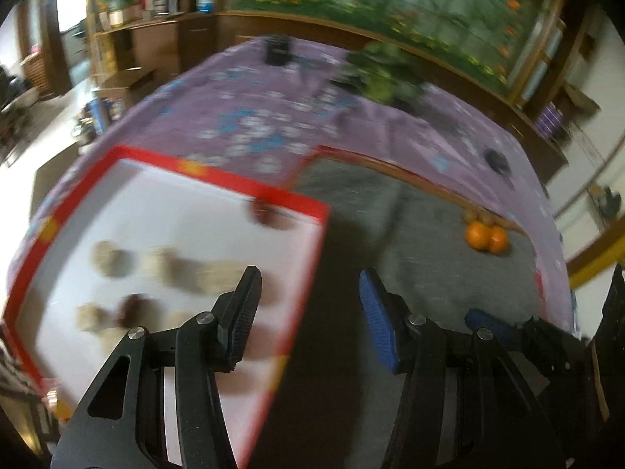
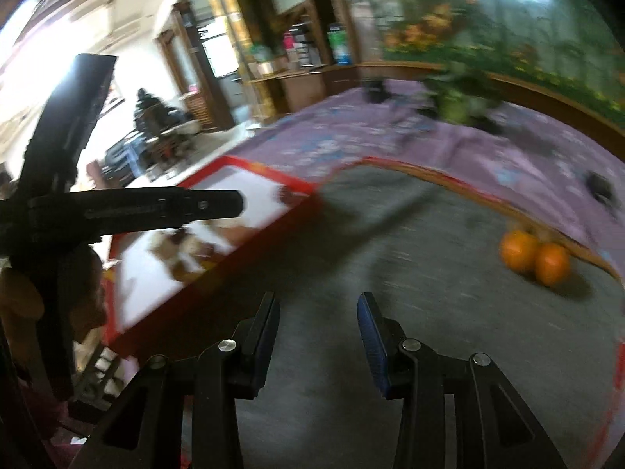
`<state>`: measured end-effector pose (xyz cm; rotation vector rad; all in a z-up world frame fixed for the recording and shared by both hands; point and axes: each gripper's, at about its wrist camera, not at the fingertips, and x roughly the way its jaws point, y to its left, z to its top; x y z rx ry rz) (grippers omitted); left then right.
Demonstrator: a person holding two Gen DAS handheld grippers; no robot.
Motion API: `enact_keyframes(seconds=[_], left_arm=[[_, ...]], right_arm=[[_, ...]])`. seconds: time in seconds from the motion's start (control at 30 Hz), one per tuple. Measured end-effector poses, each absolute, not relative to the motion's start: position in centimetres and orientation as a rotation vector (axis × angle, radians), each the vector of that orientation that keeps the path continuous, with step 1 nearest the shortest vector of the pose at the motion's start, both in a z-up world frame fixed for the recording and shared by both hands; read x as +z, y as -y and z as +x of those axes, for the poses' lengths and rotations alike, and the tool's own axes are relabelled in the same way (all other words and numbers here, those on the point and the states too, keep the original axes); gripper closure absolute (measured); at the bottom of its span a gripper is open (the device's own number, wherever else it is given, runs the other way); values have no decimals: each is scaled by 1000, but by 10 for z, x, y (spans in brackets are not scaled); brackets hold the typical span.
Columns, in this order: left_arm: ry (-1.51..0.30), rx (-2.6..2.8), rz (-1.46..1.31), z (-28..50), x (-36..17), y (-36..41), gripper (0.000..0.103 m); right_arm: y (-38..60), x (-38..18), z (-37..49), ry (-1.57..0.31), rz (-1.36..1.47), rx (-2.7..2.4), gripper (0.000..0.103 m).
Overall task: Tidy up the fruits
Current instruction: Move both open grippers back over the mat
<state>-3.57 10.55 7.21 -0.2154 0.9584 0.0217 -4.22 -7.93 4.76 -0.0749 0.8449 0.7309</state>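
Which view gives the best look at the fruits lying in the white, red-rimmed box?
The left wrist view: it looks down into the red-rimmed box, showing the blurred tan and dark fruits across its white floor. The right wrist view sees the box obliquely, with the left gripper's body hiding part of it.

The left tongs [image 1: 308,312] are black, with 2 flat fingers, 1 with a blue pad, and round silver screws. The right tongs [image 2: 318,336] look the same.

open grey tray floor [image 2: 390,234], red box wall [image 2: 218,293] left, oranges [image 2: 535,256] far right
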Motion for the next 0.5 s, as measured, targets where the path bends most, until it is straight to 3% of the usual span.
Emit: enact_keyframes(seconds=[0.27,0.5], left_arm=[[-1041,-121,-125,10,51,-27,51],[-1056,-141,-76,31,44,3,51]], right_arm=[[169,38,-20,-859,7,504,63],[189,43,9,-825,-45,424,62]])
